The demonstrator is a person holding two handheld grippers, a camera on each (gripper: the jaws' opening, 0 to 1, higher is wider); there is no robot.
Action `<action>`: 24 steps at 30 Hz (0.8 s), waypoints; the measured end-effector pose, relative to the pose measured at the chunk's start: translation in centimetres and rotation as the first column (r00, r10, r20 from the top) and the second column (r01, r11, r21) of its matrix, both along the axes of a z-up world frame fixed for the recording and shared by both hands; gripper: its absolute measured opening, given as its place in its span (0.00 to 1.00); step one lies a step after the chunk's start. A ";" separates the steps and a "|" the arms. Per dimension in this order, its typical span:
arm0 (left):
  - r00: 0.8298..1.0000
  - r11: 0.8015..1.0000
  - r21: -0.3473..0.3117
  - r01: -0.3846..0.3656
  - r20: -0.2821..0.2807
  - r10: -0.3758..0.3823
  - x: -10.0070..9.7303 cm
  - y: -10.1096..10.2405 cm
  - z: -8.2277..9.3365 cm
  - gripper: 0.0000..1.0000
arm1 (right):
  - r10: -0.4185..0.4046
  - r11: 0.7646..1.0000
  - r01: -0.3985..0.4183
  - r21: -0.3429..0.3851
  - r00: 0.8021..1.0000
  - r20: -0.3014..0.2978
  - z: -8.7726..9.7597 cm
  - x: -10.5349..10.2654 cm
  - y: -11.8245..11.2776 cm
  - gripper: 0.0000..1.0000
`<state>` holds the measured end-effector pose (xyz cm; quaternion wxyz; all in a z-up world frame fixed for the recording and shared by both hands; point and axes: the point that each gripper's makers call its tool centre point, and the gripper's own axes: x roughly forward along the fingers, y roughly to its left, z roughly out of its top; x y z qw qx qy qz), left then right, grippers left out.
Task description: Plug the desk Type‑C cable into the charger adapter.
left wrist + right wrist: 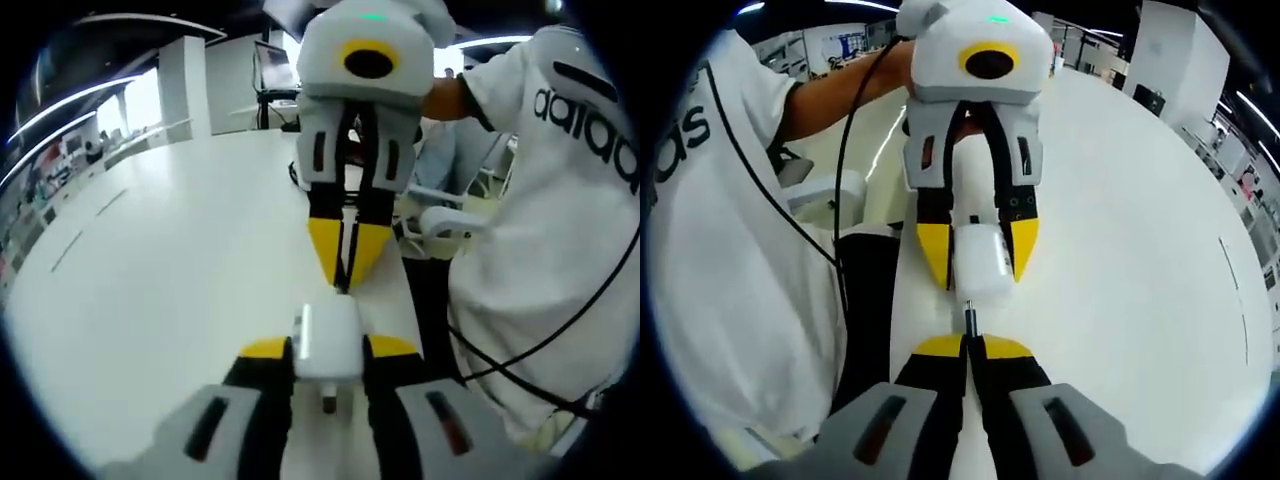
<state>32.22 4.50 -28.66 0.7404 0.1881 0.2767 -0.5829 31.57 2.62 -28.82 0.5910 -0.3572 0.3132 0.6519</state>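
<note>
Above the white table (170, 270), the left gripper (328, 350) holds the white charger adapter (327, 342) clamped between its yellow-tipped fingers (264, 349); in the right gripper view that adapter (980, 262) sits gripped between the same gripper's (980, 262) fingers. Facing the adapter, the right gripper (969, 345) has its fingers (938, 346) pinched narrowly on the Type-C cable (968, 318), whose metal plug tip points at the adapter's near face, just short of touching. Beside the adapter stands a person in a white shirt (720, 260).
</note>
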 end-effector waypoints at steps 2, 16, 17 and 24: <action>1.000 1.000 -0.001 0.000 -0.002 0.000 0.2 0.3 0.0 0.26 | 0.006 1.000 -0.006 -0.005 1.000 0.010 0.0 0.0 0.1 0.02; 1.000 0.999 0.048 -0.010 -0.014 0.010 0.0 -0.2 -0.1 0.26 | 0.019 0.996 -0.016 -0.087 0.999 0.044 0.1 0.1 0.4 0.02; 1.000 0.999 0.052 -0.009 -0.013 0.010 0.0 -0.3 -0.1 0.26 | 0.021 0.995 -0.017 -0.098 0.999 0.047 0.1 0.0 0.4 0.01; 1.000 0.999 0.033 -0.003 -0.009 0.004 0.1 -0.8 -0.1 0.26 | 0.043 0.997 -0.039 -0.073 0.998 0.046 1.0 -0.6 1.1 0.01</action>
